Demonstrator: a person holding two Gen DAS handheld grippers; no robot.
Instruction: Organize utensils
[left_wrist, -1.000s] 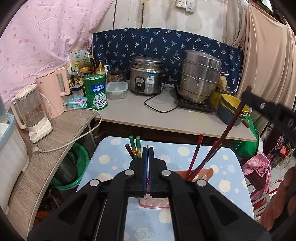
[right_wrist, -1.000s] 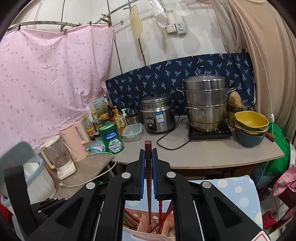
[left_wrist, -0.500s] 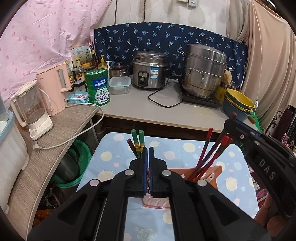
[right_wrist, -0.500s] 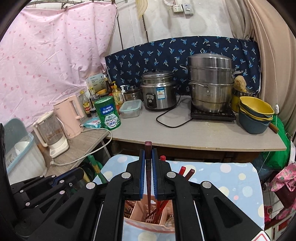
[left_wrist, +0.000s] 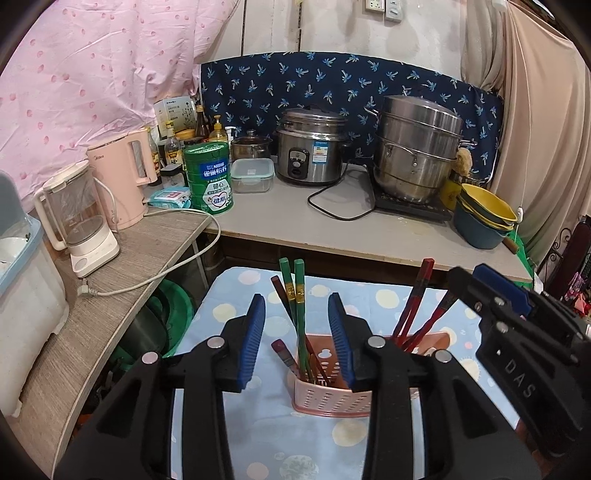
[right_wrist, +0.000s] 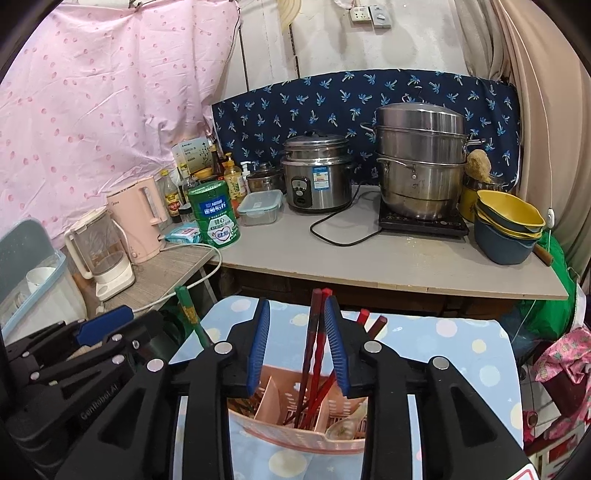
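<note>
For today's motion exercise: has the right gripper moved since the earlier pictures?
Yes. The right gripper has sunk toward the pink utensil holder; the counter edge sits higher in view, and its jaws have just opened.

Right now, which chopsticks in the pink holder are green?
The green chopsticks, a pair with gold bands, stand in the left compartment of the holder; all others are red or dark.

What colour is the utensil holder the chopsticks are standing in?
Pink. The slotted plastic utensil holder shows best in the left wrist view, on the dotted blue cloth.
</note>
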